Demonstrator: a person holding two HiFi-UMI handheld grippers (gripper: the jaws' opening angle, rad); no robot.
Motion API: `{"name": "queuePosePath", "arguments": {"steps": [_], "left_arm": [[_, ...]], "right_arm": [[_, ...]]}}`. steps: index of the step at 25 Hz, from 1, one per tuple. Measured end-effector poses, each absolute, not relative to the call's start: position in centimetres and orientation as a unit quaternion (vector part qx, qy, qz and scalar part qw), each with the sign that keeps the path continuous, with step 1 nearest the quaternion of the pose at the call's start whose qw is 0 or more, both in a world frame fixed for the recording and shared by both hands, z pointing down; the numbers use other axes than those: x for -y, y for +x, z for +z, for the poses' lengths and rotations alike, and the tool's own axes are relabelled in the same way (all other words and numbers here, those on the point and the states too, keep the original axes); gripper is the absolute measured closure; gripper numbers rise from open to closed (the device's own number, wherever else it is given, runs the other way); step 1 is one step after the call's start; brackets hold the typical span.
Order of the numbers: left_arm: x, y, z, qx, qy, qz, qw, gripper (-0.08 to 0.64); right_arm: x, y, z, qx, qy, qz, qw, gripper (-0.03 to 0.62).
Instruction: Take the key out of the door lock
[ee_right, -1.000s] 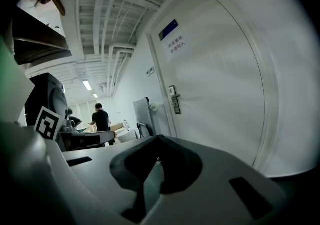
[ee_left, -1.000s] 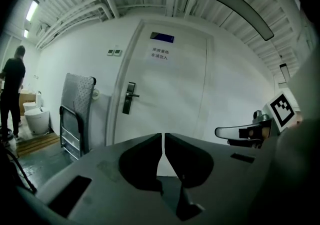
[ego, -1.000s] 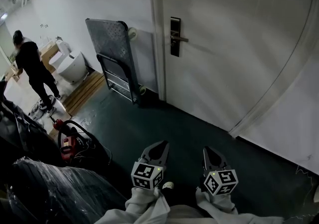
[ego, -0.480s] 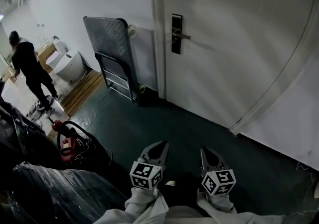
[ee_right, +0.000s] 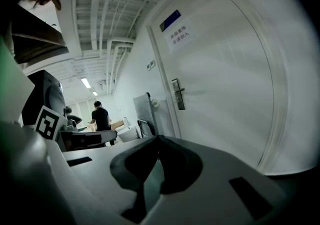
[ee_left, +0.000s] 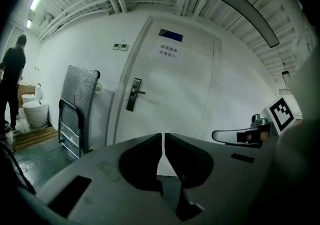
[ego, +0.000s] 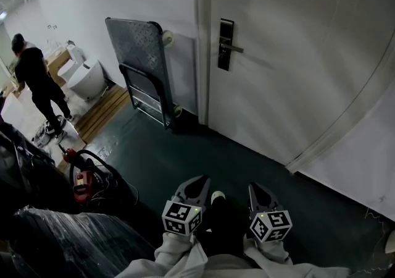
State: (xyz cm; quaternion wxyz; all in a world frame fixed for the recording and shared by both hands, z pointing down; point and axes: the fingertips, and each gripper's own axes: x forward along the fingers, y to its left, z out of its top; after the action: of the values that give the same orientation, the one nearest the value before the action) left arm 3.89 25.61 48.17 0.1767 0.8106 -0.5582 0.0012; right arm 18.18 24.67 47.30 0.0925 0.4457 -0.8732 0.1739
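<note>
The white door stands ahead, far from both grippers. Its dark lock plate carries a silver lever handle; at this distance I cannot make out a key. The lock plate also shows in the left gripper view and the right gripper view. My left gripper and right gripper are held low, side by side, pointing at the door. Both are shut with nothing between the jaws, as the left gripper and right gripper show in their own views.
A folded metal platform cart leans on the wall left of the door. Further left a person stands by white toilets and a wooden pallet. A red machine and plastic-wrapped goods sit at lower left.
The head view has drifted, so the lock plate now sits a little further right and lower. A shoe tip has come forward between the two grippers, which stay shut.
</note>
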Motion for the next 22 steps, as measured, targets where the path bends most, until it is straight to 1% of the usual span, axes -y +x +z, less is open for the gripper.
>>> {"name": "queuePosePath", "arguments": {"steps": [11,22], "left_arm": [[-16.3,1.5,46.4,0.564,0.811,0.0,0.155,0.534],[-6.9,-0.2,46.6,0.57,0.806,0.007,0.16,0.534]], "right_arm": [[-14.7,15.5,45.8,0.882,0.436,0.16,0.081,0.54],[-5.3,14.3,46.0,0.88,0.434,0.172,0.085,0.54]]}}
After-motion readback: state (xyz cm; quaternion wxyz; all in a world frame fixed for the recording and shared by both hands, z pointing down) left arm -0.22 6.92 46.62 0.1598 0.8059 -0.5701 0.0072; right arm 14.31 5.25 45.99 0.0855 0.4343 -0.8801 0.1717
